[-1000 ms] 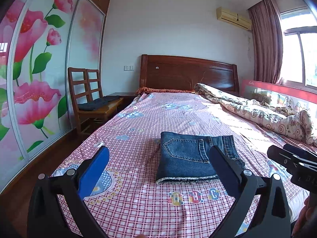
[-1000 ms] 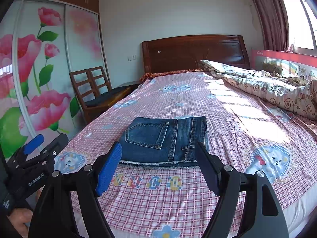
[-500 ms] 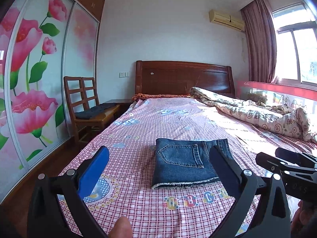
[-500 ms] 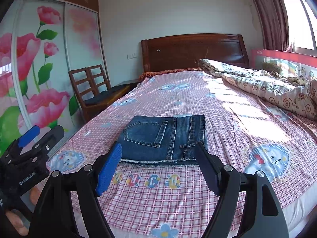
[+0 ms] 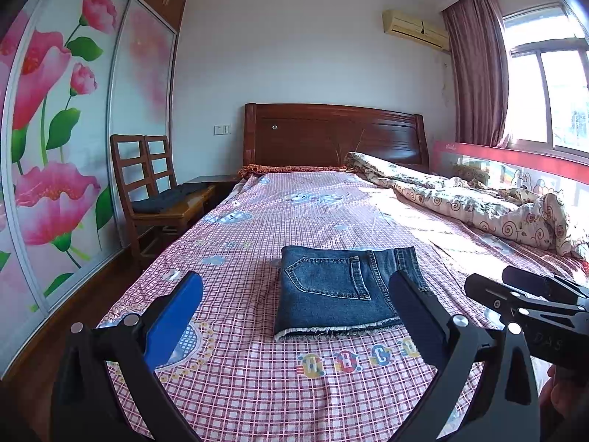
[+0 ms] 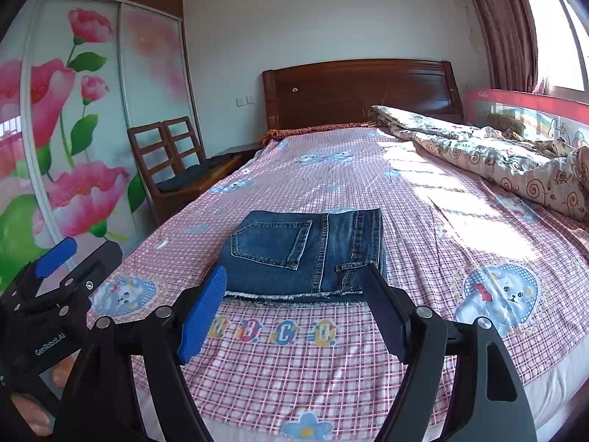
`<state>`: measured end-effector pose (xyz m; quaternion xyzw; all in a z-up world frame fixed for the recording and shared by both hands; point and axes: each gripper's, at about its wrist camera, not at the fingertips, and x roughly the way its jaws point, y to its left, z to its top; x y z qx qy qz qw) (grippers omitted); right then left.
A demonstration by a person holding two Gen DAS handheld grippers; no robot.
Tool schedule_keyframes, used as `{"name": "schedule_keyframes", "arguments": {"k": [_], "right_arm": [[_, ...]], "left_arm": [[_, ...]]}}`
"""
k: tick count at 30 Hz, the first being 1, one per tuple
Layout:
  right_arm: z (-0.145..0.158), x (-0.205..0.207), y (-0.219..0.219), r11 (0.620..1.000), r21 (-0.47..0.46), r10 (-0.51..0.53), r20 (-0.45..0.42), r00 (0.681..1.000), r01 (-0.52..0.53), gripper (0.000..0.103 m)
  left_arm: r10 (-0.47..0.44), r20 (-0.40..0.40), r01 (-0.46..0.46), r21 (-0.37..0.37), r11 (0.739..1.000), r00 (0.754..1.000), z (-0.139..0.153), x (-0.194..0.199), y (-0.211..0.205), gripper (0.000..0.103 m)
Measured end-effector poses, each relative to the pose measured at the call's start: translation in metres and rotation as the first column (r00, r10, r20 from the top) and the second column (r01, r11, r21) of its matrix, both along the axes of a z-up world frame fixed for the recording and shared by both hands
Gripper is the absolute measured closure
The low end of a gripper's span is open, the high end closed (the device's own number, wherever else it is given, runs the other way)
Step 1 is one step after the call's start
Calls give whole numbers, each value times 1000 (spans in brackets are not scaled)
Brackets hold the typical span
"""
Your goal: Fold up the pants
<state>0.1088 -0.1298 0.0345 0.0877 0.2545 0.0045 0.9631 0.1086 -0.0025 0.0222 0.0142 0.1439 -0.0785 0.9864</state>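
Jeans [image 5: 340, 291] lie folded into a compact dark blue rectangle on the pink checked bedsheet [image 5: 257, 379], near the foot of the bed, with a back pocket facing up and the frayed hem edge turned toward the cameras. A row of cartoon letters [image 5: 353, 359] is printed on the sheet just in front of this frayed edge. The left gripper [image 5: 294, 304] is held above the foot of the bed with its two fingers wide apart and nothing between them; it does not touch the jeans. The right gripper [image 6: 296, 291] is also spread wide and holds nothing, and its fingertips frame the near edge of the jeans in the right wrist view without clear contact. A crumpled floral quilt [image 5: 471, 199] lies along the window side of the bed. A wooden headboard [image 5: 331, 134] stands at the far end. Two wooden chairs [image 5: 154, 188] with a dark cloth on the seat stand between the bed and the wardrobe doors with big pink flowers [image 5: 51, 154].
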Motion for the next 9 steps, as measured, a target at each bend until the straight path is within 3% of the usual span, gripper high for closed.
{"name": "schedule_keyframes", "arguments": {"k": [5, 9], "right_arm": [[0, 1, -2, 1000, 5, -4, -3, 1000, 4, 28], [-1, 0, -3, 1000, 9, -5, -5, 1000, 5, 28]], "left_arm": [[-10, -16, 10, 8, 1000, 1000, -2, 4, -2, 2], [-21, -63, 19, -44, 999, 998, -6, 11, 5, 2]]}}
